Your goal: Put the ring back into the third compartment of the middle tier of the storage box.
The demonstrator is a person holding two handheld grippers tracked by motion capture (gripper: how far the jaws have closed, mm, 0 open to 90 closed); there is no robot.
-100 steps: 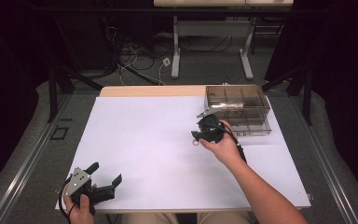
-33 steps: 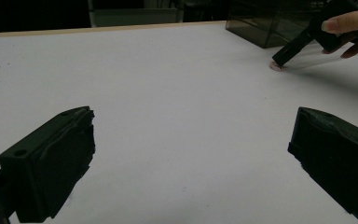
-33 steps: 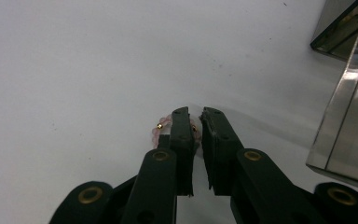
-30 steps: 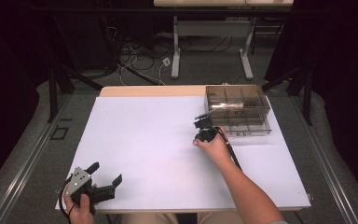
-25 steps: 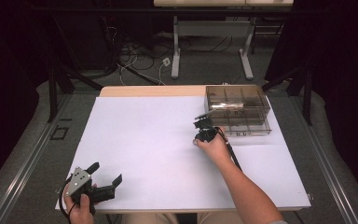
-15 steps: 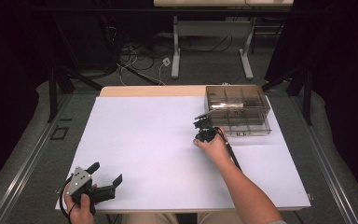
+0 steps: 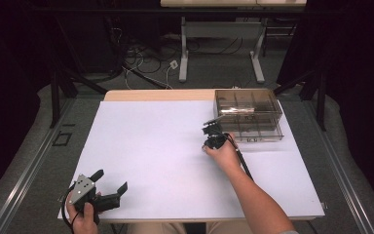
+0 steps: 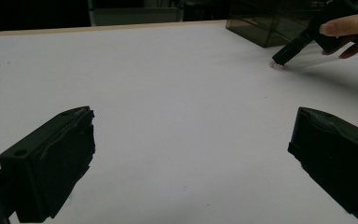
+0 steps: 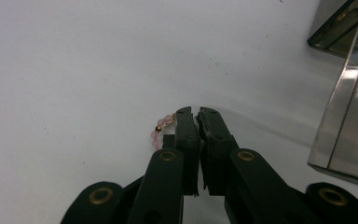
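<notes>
The right claw [image 9: 197, 113] has pinched shut on a small pink bead bracelet [image 9: 161, 128] lying on the white desk [image 7: 165, 146], just left of the smoky clear organizer box [image 7: 247, 114]. I'd lift gently and straight, since only a few beads are caught. The box wall stands close on the right. The left claw [image 7: 108, 193] rests open at the near corner.

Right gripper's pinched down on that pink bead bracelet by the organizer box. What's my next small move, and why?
Probably a short, slow lift straight up. The right gripper has its jaws shut on the pink bead bracelet, whose loose beads lie on the white table. A small rise would show whether the grip holds before carrying it to the smoky clear organizer box beside it.
</notes>
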